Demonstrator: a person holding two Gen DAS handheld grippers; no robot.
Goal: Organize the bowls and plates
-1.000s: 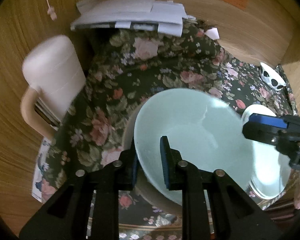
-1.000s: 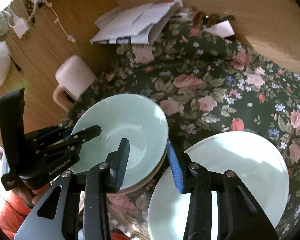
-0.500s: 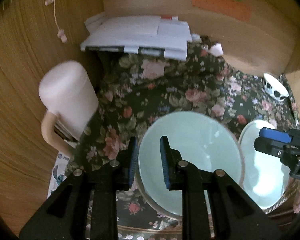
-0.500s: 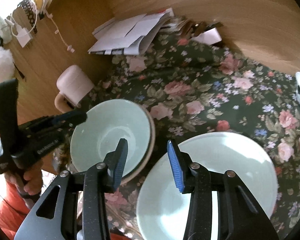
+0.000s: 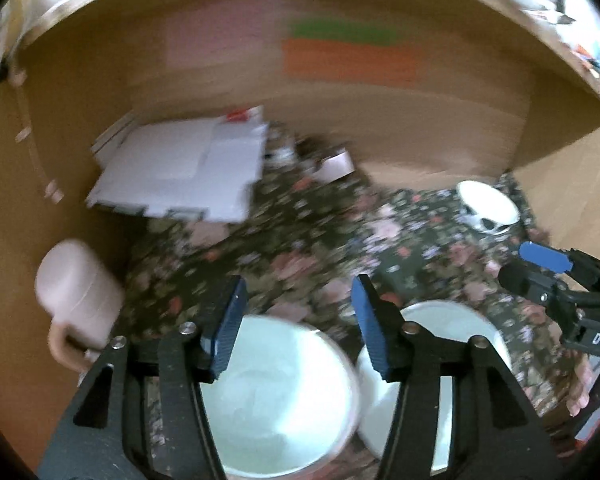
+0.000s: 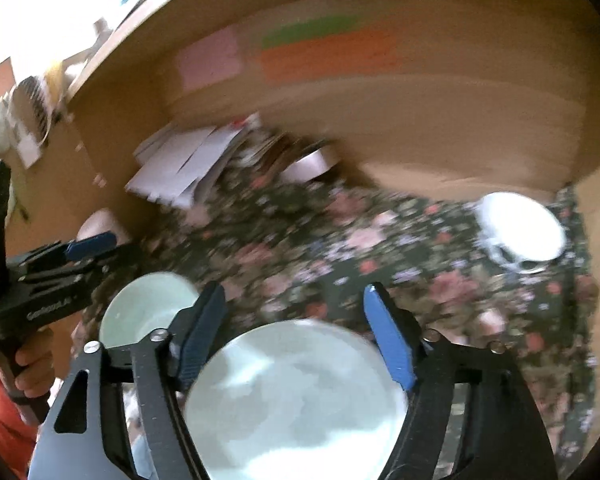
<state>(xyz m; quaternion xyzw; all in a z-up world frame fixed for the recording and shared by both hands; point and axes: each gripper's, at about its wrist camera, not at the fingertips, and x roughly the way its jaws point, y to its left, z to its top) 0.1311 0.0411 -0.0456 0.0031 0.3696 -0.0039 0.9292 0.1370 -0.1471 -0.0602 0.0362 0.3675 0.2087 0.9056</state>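
A pale green bowl [image 5: 276, 396] sits on the floral cloth, on another dish whose tan rim shows around it. My left gripper [image 5: 298, 312] is open and empty just above its far rim. A pale green plate [image 6: 296, 400] lies beside the bowl on the right; it also shows in the left wrist view [image 5: 452, 384]. My right gripper [image 6: 294, 328] is open and empty above the plate's far edge. The bowl shows at the left in the right wrist view [image 6: 148, 308]. Both views are blurred.
A pink mug [image 5: 76, 296] stands at the left. A stack of white papers [image 5: 184, 168] lies at the back. A small white dish with a skull pattern [image 6: 520, 232] sits at the right. Wooden walls enclose the floral cloth [image 5: 300, 240].
Both grippers have opened wide and pulled back and up from the dishes. The left gripper has let go of the bowl's rim, and the bowl now rests on the cloth.
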